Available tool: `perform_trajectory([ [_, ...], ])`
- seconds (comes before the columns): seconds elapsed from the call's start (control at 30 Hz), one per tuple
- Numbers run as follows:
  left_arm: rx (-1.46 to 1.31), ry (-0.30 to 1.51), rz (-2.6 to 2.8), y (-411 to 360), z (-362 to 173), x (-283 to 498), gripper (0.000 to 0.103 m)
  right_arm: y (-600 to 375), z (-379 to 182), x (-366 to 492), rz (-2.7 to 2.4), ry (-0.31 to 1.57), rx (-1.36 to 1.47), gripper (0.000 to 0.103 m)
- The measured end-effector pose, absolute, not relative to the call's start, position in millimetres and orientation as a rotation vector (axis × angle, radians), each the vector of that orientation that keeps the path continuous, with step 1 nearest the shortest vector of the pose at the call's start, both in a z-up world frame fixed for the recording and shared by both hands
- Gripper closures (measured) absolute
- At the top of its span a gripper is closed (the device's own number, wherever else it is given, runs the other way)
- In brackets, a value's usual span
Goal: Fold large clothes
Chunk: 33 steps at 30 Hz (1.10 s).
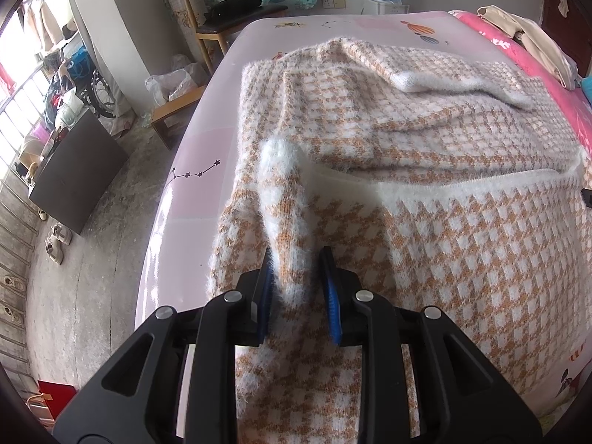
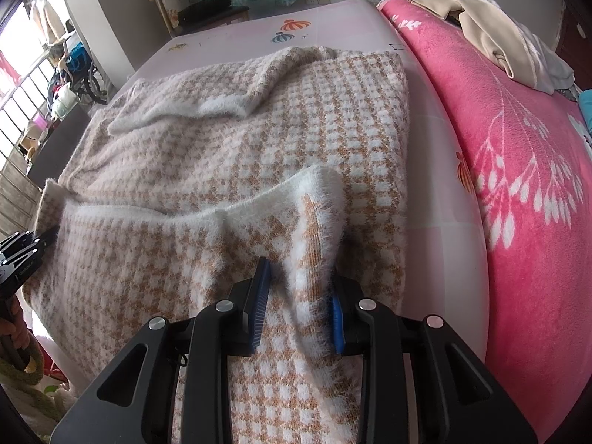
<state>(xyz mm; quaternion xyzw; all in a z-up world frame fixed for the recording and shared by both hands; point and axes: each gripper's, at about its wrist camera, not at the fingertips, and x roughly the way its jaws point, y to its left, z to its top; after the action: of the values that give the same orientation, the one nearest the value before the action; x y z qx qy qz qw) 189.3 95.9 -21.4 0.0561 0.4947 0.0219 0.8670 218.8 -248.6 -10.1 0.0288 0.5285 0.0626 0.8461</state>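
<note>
A fuzzy orange-and-white houndstooth sweater (image 1: 425,129) (image 2: 207,140) lies spread on the pale pink bed sheet (image 1: 207,148). One sleeve (image 1: 444,77) is folded across its far part. Its white hem band (image 1: 462,185) (image 2: 177,218) is lifted and runs between the two grippers. My left gripper (image 1: 296,255) is shut on a raised pinch of the hem's left corner. My right gripper (image 2: 300,277) is shut on the hem's right corner, which stands up as a ridge between its blue pads. The left gripper (image 2: 22,255) also shows at the left edge of the right wrist view.
A bright pink blanket (image 2: 518,155) with a beige garment (image 2: 495,37) on it borders the sweater on the right. The bed's left edge drops to a bare floor with a dark cabinet (image 1: 77,170) and shoes. A wooden chair (image 1: 222,18) stands beyond the bed.
</note>
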Motion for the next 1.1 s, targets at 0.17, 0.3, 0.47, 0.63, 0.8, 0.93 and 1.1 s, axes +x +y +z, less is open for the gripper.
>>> perform_trajectory([
  [0.17,0.118,1.036,0.047,96,-21,190,0.079,-248,-10,219,0.132,1.115,0.059,0.075],
  [0.3,0.119,1.037,0.047,96,-21,189,0.079,-249,-12,218,0.133,1.114,0.059,0.075],
  [0.47,0.125,1.049,0.057,95,-20,193,0.079,-249,-11,219,0.146,1.113,0.047,0.075],
  [0.63,0.133,1.054,0.066,95,-21,194,0.079,-251,-13,223,0.162,1.12,0.042,0.075],
  [0.8,0.131,1.051,0.072,95,-22,196,0.079,-249,-12,224,0.158,1.121,0.022,0.075],
  [0.93,0.126,1.05,0.07,96,-22,195,0.079,-244,-4,219,0.153,1.095,-0.003,0.088],
  [1.1,0.12,1.047,0.065,95,-22,197,0.079,-246,17,208,0.139,1.03,0.031,0.094],
])
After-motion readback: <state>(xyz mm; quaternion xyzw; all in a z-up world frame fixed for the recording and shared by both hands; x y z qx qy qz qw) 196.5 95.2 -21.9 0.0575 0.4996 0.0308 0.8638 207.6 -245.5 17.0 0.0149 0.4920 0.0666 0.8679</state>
